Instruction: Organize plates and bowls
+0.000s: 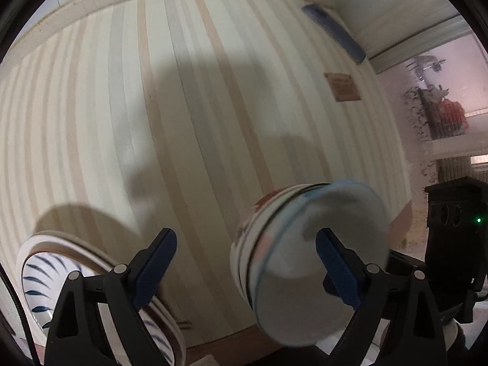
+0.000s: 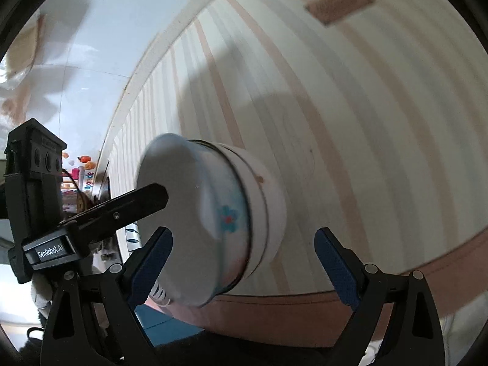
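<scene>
Left gripper [image 1: 245, 262]: jaws apart, around bowls [image 1: 305, 259] | right gripper [image 2: 244, 262]: jaws apart, empty | plates [image 1: 61, 271] beside | rim to be clamped squarely, stack kept level.

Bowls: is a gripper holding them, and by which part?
Not held. Left gripper and right gripper are both open around the bowls; one left finger sits over the top bowl's mouth.

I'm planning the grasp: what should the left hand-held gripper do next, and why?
Probably close the left hand-held gripper: it is open, one finger seems inside the blurred white flowered ceramic bowl, its wall between the fingers.
</scene>
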Demonstrator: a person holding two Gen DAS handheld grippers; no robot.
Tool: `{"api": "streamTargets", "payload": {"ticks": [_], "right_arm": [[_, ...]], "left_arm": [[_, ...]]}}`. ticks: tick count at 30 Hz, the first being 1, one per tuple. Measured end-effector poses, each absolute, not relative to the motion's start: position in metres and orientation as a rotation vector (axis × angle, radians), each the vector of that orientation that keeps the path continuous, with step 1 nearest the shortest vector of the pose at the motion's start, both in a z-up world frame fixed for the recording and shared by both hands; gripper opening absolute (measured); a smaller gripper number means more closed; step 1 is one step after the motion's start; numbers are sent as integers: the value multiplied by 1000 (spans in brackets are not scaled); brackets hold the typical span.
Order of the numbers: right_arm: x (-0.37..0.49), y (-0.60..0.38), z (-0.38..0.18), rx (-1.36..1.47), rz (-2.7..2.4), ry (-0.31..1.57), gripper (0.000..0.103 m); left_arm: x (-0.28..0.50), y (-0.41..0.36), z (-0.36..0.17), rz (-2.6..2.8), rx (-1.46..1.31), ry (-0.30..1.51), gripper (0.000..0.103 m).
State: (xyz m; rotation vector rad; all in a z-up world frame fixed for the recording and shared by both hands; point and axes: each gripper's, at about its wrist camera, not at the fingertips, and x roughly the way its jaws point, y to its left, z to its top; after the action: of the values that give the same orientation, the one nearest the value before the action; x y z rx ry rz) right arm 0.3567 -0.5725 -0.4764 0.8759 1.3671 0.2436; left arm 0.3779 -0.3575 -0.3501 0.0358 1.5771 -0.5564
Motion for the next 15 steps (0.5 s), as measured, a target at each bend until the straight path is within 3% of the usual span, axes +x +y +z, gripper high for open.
{"api": "streamTargets", "payload": {"ticks": [11,13,15], "right_arm": [[371,-562,-497,914,293,1372,97],[373,-562,-496,912,292,1377,96],[375,-560,-497,925,310,1384,92]], "left_arm": [[383,-351,-377,-511,-85,1671,93],[384,-350,-380,-515,-112,1682,89],[384,-349,-381,-534,-133,1684,77]]}}
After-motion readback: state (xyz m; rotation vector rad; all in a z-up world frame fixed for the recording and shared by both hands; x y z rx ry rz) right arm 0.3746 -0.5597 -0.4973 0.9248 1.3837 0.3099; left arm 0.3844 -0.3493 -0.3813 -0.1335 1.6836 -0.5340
